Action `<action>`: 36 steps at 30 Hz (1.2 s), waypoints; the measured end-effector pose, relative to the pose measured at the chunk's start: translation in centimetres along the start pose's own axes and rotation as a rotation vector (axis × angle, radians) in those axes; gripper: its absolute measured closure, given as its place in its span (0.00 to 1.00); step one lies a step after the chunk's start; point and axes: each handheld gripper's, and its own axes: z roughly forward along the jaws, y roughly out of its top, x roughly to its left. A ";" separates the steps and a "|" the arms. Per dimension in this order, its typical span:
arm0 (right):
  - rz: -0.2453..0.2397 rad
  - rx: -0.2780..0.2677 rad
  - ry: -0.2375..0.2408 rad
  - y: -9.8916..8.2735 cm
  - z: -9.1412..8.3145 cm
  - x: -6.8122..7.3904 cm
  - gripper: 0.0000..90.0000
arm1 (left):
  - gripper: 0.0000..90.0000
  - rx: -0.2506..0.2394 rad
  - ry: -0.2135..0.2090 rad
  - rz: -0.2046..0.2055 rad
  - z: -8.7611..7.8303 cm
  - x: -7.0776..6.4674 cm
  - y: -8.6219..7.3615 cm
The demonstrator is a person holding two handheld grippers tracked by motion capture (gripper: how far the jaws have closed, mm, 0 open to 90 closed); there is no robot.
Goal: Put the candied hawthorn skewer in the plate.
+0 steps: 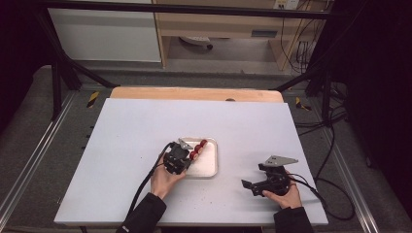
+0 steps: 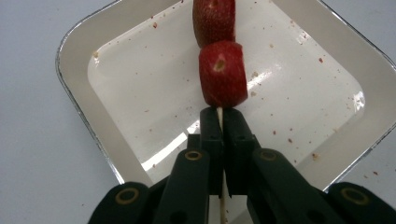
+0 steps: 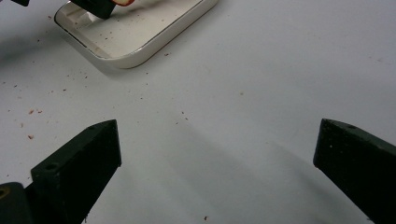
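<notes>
My left gripper (image 2: pixel 219 122) has its jaws clamped on the skewer (image 2: pixel 219 116) of red fruit over the white tray (image 2: pixel 79 93), my right gripper (image 3: pixel 217 154) gapes empty above the table (image 3: pixel 280 70), nothing visibly finished.

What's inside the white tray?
The white tray has a skewer of red fruit pieces over it, held by the left gripper, plus scattered red crumbs. The fruit and gripper cover part of the tray's bottom, so anything there is hidden.
</notes>
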 end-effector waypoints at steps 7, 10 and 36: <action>0.001 -0.003 -0.001 0.0 0.0 0.0 0.02 | 0.82 -0.014 -0.009 0.008 -0.9 0.5 0.0; 0.007 -0.006 0.000 0.1 -0.1 0.0 0.02 | 0.70 -0.028 -0.014 0.018 -1.4 0.7 -0.1; 0.010 -0.013 -0.007 0.2 -0.4 -0.1 0.01 | 0.14 -0.156 -0.051 0.012 -8.1 5.4 -6.4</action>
